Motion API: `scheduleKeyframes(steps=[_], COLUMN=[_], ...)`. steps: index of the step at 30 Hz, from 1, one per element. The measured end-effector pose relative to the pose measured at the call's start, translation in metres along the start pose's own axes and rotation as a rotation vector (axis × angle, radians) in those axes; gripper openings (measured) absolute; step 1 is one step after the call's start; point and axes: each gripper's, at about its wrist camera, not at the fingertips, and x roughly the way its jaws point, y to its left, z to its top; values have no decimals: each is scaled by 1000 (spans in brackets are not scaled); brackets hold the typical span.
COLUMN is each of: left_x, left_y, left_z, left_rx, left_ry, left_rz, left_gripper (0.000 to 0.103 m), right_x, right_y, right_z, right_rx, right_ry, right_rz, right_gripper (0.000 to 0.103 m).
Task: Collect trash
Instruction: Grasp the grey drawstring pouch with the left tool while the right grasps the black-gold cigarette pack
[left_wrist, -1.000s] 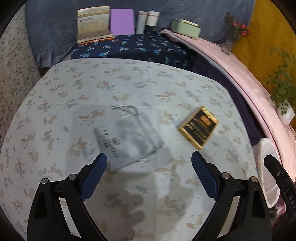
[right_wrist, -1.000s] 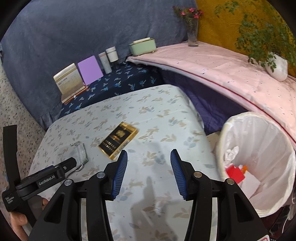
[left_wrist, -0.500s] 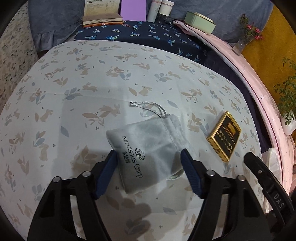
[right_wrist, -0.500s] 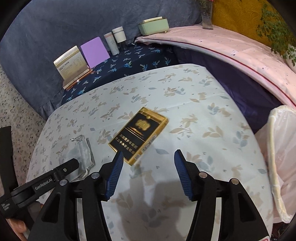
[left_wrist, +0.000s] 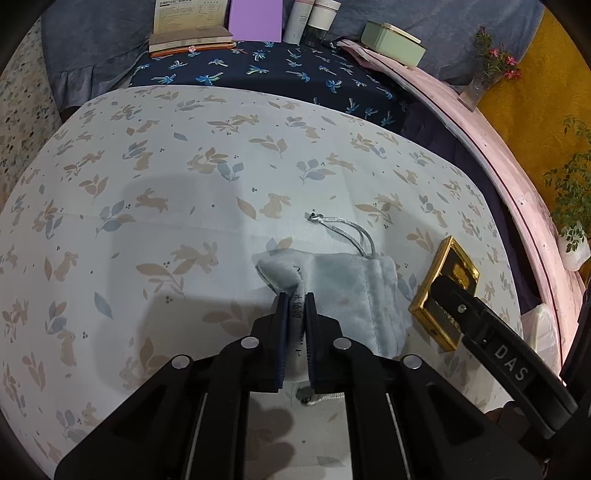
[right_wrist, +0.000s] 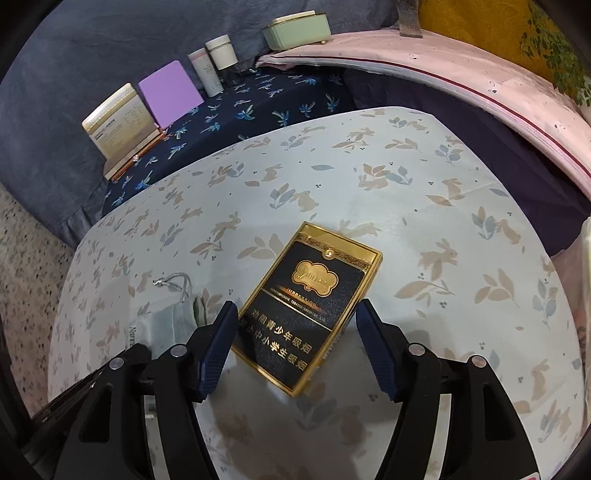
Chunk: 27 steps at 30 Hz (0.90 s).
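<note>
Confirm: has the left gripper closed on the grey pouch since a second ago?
Yes. The left gripper has advanced toward the drawstring pouch lying beside the cigarette box, and its jaws now pinch the fabric.

We see the left gripper (left_wrist: 295, 306) at lower centre pinching the pale grey-blue velvet drawstring pouch (left_wrist: 343, 291) | pouch lies on the rabbit-print white tablecloth (left_wrist: 147, 206) | gold-edged black cigarette box (left_wrist: 443, 291) just right of it.

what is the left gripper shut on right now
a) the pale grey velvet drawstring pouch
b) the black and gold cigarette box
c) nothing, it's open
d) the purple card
a: the left gripper has its blue fingers pinched together on a fold of the pale grey velvet drawstring pouch, while the black and gold cigarette box lies flat between the open right gripper.
</note>
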Motion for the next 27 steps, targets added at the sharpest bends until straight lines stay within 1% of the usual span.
scheduleKeyframes(steps=[5,8,12,15,21,27], left_x=[5,8,9,9,5,-7], left_y=[4,6,6,5,1,-16], left_z=[8,12,15,14,10,0], left_rx=[-5,-13,-16,-11,-5,17], left_ry=[-3,-4,-6,-9,-4,-9], left_rz=[13,12,12,18,11,-4], left_gripper=[8,8,8,8,7,6], right_x=[10,14,19,19,10,-8], right_y=[11,19,27,30,21,3], right_z=[4,5,2,-2,-6,-15], right_rx=[-10,-32,-83,-120,-123,-88], right_ry=[-15,-28,-49,-61,-55,-46], right_rz=[-39,-79,-133,-159,-129,-88], right_gripper=[69,70,70,67,57,56])
